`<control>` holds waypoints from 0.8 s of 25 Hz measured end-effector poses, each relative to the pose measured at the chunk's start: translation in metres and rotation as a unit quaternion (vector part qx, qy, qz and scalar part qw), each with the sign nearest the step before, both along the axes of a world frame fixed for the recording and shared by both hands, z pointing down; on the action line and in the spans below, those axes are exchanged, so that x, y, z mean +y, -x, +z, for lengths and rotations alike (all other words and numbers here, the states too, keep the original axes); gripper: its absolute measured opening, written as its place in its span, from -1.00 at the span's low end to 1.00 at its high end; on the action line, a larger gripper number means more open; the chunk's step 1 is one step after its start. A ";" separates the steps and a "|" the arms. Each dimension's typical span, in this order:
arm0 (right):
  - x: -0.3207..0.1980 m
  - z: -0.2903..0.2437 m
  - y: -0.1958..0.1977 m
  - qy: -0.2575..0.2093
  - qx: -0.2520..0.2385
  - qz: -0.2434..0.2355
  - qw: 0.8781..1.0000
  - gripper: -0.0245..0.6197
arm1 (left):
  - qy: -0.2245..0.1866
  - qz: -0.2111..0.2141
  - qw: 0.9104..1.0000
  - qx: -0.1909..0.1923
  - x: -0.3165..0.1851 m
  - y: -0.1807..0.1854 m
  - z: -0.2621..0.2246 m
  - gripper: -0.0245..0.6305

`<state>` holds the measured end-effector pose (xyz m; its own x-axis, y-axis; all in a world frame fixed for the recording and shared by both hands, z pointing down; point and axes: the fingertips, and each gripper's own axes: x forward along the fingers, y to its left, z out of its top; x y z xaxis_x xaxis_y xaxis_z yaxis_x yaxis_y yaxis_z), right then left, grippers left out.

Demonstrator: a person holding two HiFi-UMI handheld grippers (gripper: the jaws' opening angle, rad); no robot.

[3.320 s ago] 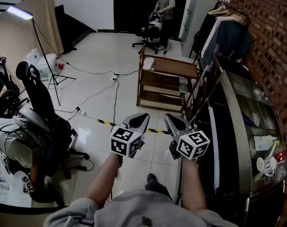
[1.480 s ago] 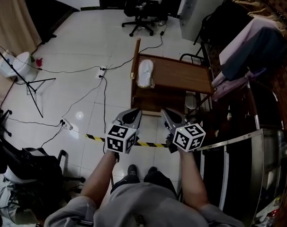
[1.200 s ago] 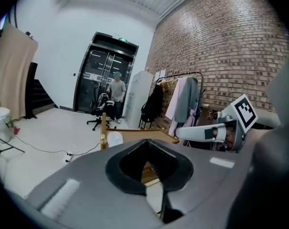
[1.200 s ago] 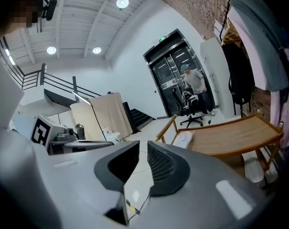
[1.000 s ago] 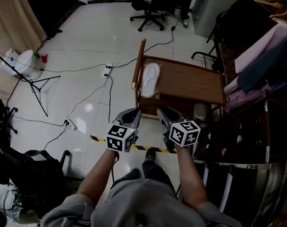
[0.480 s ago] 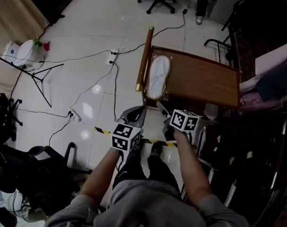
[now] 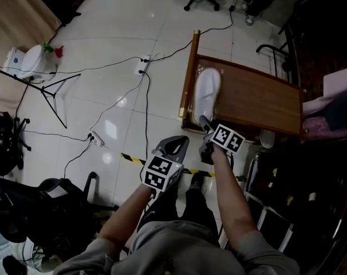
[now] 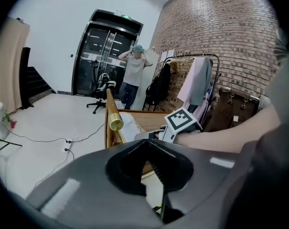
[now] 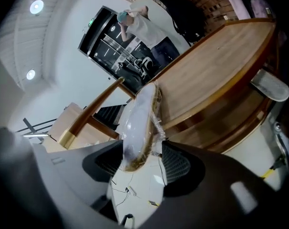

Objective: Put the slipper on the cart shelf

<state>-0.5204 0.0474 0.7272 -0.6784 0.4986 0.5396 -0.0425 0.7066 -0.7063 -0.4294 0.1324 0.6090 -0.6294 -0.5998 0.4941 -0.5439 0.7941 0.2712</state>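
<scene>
A pale slipper wrapped in clear plastic lies on the left part of the wooden cart's top shelf, beside the brass-capped handle rail. My right gripper reaches the slipper's near end. In the right gripper view the slipper sticks out over the shelf edge between the jaws of the right gripper, which are closing; a gap shows at the right pad. My left gripper hangs back over the floor, shut and empty. In the left gripper view the left gripper points at the cart.
Cables and a power strip cross the white floor left of the cart. Yellow-black tape runs under my grippers. A light stand and a black chair stand at the left, hanging clothes at the right. A person stands far off.
The view has closed in on the cart. My right gripper has moved forward to the slipper's near end and its jaws have spread wide. The left gripper has stayed back, shut.
</scene>
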 end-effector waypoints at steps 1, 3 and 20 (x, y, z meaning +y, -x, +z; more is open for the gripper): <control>0.001 0.002 0.001 0.001 0.002 -0.001 1.000 -0.26 | 0.001 0.002 1.000 0.001 0.002 -0.001 0.000 -0.90; 0.004 -0.002 0.002 0.016 -0.003 -0.003 1.000 -0.44 | 0.001 0.005 1.000 0.003 0.005 -0.002 0.001 -0.90; -0.089 -0.124 -0.081 -0.021 -0.116 0.078 0.990 -0.74 | -0.042 0.147 0.987 -0.048 -0.061 -0.004 -0.054 -0.90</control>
